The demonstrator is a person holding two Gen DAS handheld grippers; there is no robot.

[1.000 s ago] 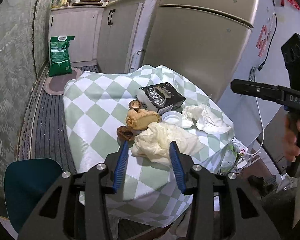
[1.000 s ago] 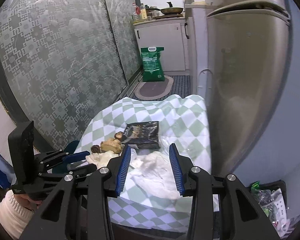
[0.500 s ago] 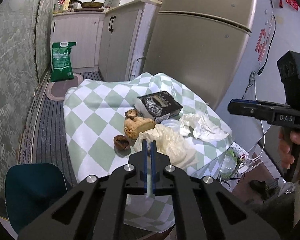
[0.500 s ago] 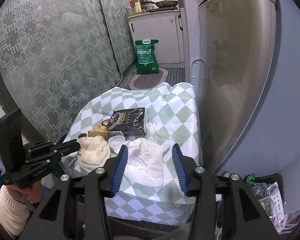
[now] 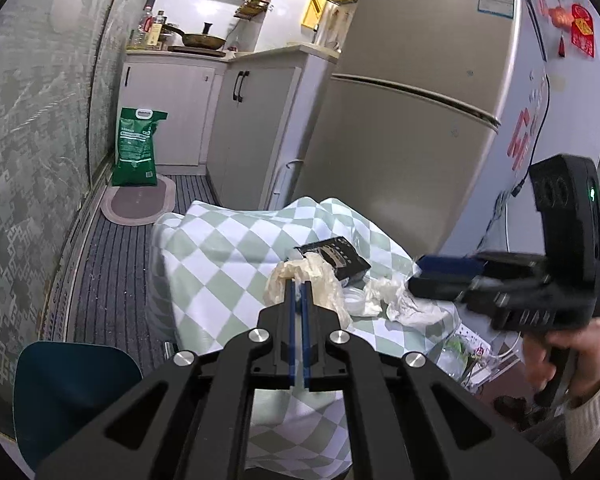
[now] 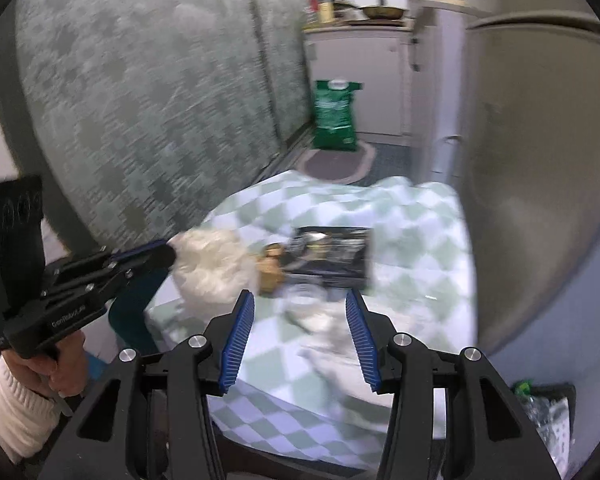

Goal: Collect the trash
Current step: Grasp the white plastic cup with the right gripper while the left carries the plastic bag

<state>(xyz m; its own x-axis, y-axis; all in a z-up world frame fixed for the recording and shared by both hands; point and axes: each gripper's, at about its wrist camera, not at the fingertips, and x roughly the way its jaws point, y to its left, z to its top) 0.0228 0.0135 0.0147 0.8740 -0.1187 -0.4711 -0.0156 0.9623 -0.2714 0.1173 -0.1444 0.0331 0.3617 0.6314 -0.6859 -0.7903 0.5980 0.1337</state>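
Narrow kitchen, patterned glass wall on one side, beige refrigerator on the other, green sack standing on the floor by the white cabinets. In the middle, a desk under a green-and-white checked cloth. Left hand-held gripper clenched on a crumpled cream plastic bag, blue pads pinched tight around its edge, bag lifted off the cloth (clear in the right wrist view, where it hangs from the fingertips above the desk's near corner). Right hand-held gripper released, jaws having just been opening, nothing pressed between the blue pads; poised above white crumpled tissue near the desk's front edge, though motion blur hides any contact. On the cloth beyond: black snack packet lying flat, a brownish food scrap just beside its left edge, a small clear round lid between bag and tissue. Teal chair seat beside the desk.
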